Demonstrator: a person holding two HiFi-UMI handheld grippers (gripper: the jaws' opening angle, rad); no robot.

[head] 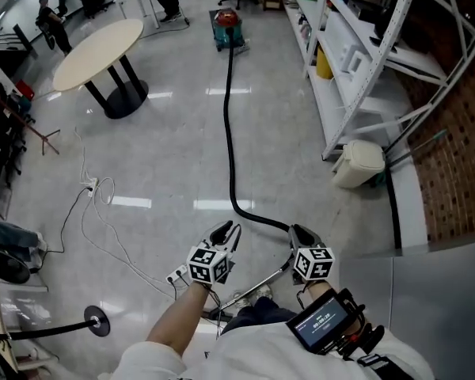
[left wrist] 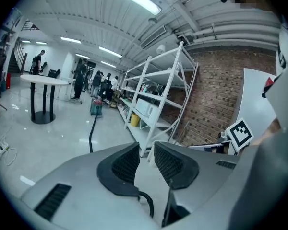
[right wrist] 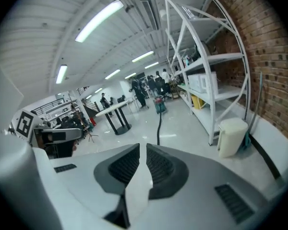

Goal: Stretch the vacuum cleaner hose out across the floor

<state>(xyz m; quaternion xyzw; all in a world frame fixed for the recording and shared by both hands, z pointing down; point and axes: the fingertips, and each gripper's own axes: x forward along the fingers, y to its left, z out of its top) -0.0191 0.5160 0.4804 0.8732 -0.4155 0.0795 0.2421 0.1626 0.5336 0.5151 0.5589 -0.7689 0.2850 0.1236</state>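
The vacuum cleaner hose (head: 228,125) is black, thin and long, and it lies flat on the glossy grey floor (head: 166,157). In the head view its far end meets the vacuum cleaner (head: 226,24), a small teal machine with a red top that stands upright at 12 o'clock, well away. From there the hose runs almost straight toward 6 o'clock with only a soft wave. Close to the person it bends in a smooth curve toward 4 o'clock. No loops or knots show along it.
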